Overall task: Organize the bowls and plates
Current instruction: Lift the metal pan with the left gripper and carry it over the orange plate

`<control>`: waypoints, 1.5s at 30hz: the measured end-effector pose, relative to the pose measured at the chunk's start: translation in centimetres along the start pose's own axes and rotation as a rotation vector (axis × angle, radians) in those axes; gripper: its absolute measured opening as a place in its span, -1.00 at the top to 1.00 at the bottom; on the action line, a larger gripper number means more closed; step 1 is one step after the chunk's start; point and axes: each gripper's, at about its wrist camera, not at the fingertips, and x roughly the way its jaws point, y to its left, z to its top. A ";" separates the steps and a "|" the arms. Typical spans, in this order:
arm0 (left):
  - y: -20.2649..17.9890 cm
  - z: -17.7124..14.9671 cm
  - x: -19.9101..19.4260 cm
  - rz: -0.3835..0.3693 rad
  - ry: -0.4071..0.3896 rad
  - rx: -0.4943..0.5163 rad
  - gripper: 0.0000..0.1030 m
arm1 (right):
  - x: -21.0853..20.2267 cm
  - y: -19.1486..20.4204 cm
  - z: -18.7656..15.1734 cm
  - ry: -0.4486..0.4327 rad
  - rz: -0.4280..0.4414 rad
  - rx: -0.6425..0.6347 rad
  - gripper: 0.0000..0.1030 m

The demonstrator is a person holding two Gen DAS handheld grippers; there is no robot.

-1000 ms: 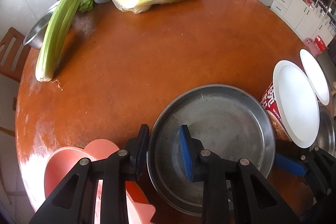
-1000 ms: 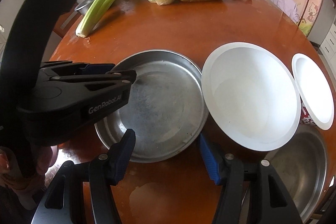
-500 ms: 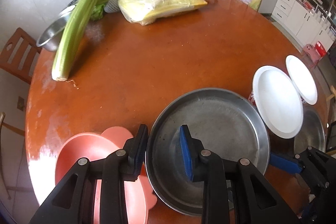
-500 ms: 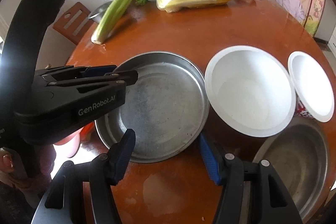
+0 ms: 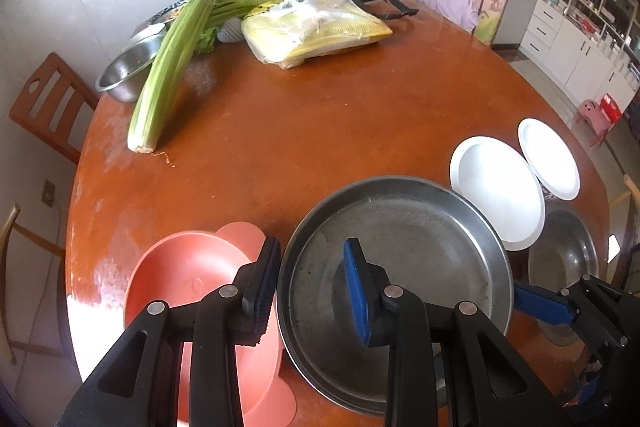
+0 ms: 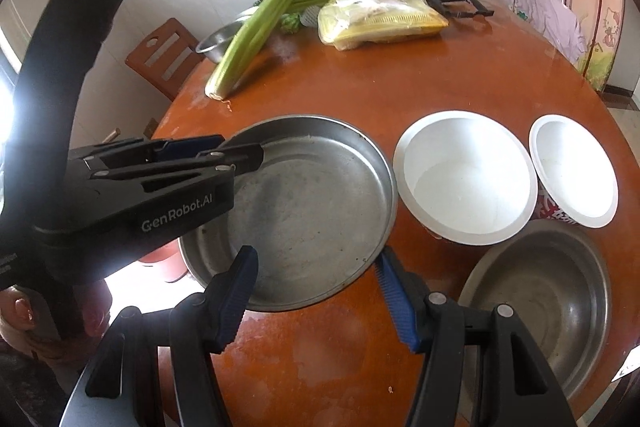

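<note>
1. Two views; the left tongs (image 5: 310, 285) hide part of the pink bowl (image 5: 188, 275), and its near edge is cut off.
2. Left tongs gape over the rim of the steel plate (image 5: 420, 239); contact unclear.
3. Right tongs (image 6: 316, 293) spread wide at that plate's near edge, empty.
4. White bowls (image 6: 466, 183) and steel bowl (image 6: 560, 279) sit on the counter (image 6: 400, 87) to the right.

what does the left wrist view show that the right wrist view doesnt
Only the left wrist view shows the pink plate clearly and the kitchen cabinets beyond the table. Only the right wrist view shows the left tongs from the side, straddling the pan's rim, and the whole steel bowl. Both show the steel pan, two white bowls, celery and the open right tongs.
</note>
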 end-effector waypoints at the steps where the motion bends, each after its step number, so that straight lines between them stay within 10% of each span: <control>1: 0.2 -0.1 -0.3 0.001 -0.004 -0.005 0.37 | -0.3 0.2 0.0 -0.006 0.005 -0.005 -0.19; 26: 7.4 -2.6 -8.4 0.099 -0.171 -0.177 0.27 | -2.9 8.8 2.7 -0.114 0.063 -0.261 -0.19; 45: 13.0 -4.6 -6.6 0.134 -0.143 -0.292 0.27 | 1.3 13.6 3.9 -0.070 0.105 -0.369 -0.19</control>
